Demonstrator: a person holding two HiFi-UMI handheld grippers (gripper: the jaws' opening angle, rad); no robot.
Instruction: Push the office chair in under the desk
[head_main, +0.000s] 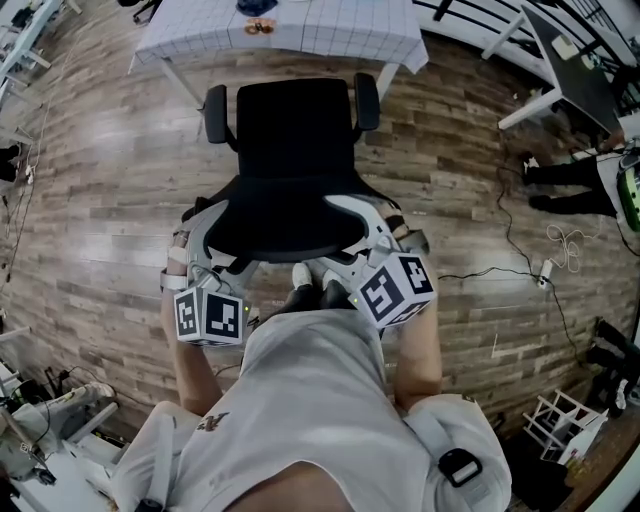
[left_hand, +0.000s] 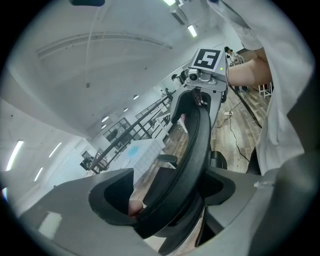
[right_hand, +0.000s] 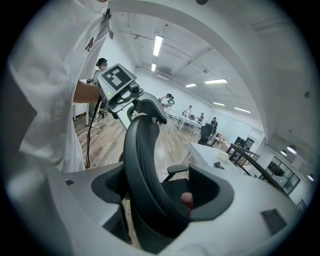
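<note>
Head view: a black office chair (head_main: 295, 150) with a curved backrest and padded armrests stands on pale wood-plank flooring (head_main: 100, 180), straight ahead of both grippers. The left gripper (head_main: 203, 232) grips the backrest's left end and the right gripper (head_main: 385, 228) its right end. Beyond the chair, farther from the grippers, is a desk covered in a white grid-patterned cloth (head_main: 330, 35). The seat's front edge is near it but not yet under it.

Left gripper view: the left gripper's (left_hand: 167, 192) grey jaws stand wide, clamped around the thick black rim of the chair (left_hand: 197, 145) backrest, which rises up between them. The desk (left_hand: 142, 152) shows past the jaws, to the left of the rim.

Right gripper view: the right gripper (right_hand: 160, 195) likewise holds the backrest rim (right_hand: 142, 160) between wide-set jaws. The desk (right_hand: 210, 155) lies ahead, to the right of the rim.
</note>
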